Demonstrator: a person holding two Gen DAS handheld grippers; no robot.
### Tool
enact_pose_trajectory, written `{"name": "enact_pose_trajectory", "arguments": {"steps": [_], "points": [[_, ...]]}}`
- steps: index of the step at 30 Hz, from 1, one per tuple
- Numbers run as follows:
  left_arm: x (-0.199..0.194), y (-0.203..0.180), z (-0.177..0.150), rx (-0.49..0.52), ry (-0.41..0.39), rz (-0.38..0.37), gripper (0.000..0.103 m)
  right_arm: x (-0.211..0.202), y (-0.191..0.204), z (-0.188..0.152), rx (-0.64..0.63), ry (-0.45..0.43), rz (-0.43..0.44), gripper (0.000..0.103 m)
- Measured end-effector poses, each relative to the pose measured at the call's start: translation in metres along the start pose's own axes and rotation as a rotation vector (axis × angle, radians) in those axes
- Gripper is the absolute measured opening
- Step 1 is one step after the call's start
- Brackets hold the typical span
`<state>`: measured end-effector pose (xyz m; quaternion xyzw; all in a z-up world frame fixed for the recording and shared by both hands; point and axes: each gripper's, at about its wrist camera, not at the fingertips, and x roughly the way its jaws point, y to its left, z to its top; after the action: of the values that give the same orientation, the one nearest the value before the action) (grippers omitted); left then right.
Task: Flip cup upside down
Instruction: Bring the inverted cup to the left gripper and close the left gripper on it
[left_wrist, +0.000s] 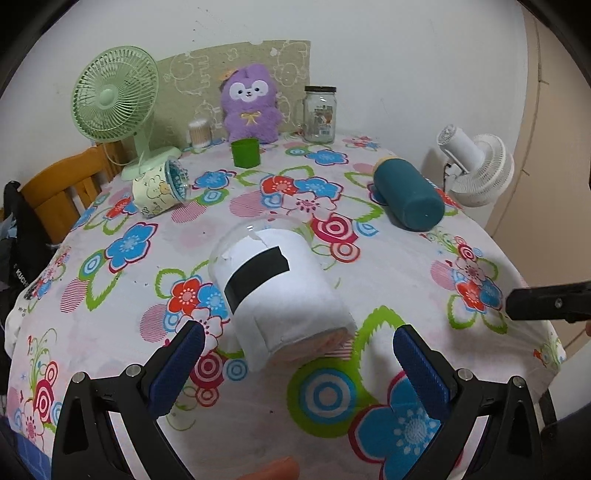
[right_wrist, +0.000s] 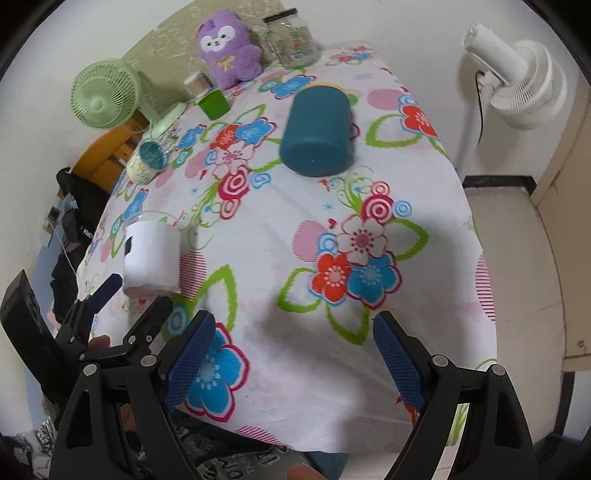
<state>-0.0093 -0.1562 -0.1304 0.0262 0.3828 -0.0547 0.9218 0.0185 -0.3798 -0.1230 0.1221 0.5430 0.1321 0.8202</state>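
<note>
The flowered tablecloth (left_wrist: 258, 206) fills both views. On it, directly ahead of the left gripper (left_wrist: 299, 345), lies the cup (left_wrist: 277, 291): a clear glass wrapped in white paper with a black tape band, tipped on its side, the wrapped end nearest the spread blue fingers (left_wrist: 184, 362), neither of which touches it. The right gripper (right_wrist: 291, 350) also stands wide apart over bare cloth, holding nothing; the cup sits well off to its left. Farther ahead of it a teal bottle (right_wrist: 317, 133) lies on its side. The right wrist view alone shows the floor beside the table; the left wrist view alone shows the black tape band in full.
</note>
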Motion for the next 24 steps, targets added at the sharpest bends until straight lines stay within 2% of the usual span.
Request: {"name": "enact_pose_trajectory", "arguments": {"steps": [10,24], "points": [[0.020,0.009,0.000,-0.031,0.039,0.029,0.102,0.008,-0.017,-0.002,0.036,0.005,0.014,0.089],[0.024,0.018,0.002,-0.040,0.035,0.021,0.074,0.015,-0.012,0.000,0.032,0.013,0.028,0.089]]}}
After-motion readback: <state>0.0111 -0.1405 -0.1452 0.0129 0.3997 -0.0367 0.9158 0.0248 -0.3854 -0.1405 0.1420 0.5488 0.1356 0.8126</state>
